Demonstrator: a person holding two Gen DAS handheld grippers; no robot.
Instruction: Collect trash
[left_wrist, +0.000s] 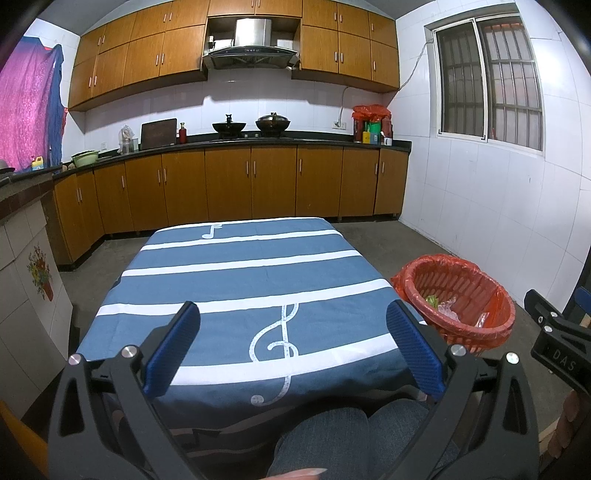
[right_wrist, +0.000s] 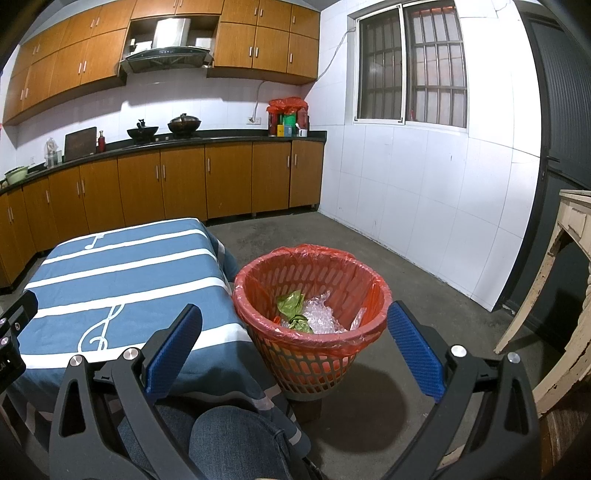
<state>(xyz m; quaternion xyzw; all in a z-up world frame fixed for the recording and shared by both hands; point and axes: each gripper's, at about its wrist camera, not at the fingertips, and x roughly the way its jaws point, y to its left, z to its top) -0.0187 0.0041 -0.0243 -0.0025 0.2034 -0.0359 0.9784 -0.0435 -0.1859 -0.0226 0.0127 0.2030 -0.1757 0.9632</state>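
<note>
A cloth-covered bench (left_wrist: 236, 280) stands in mid-floor, a lined waste basket (right_wrist: 314, 347) on the floor just beside its right edge with crumpled wrappers (right_wrist: 314, 314) inside. Cabinets (left_wrist: 229, 184) line the wall behind, a barred window (left_wrist: 487, 77) to the right

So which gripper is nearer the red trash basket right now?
Right. The right gripper hangs open just in front of the red trash basket, facing it. The left gripper is open over the striped tablecloth, with the basket off to its right.

"DAS", perhaps partial, on the right hand-held gripper (left_wrist: 554, 325).
</note>
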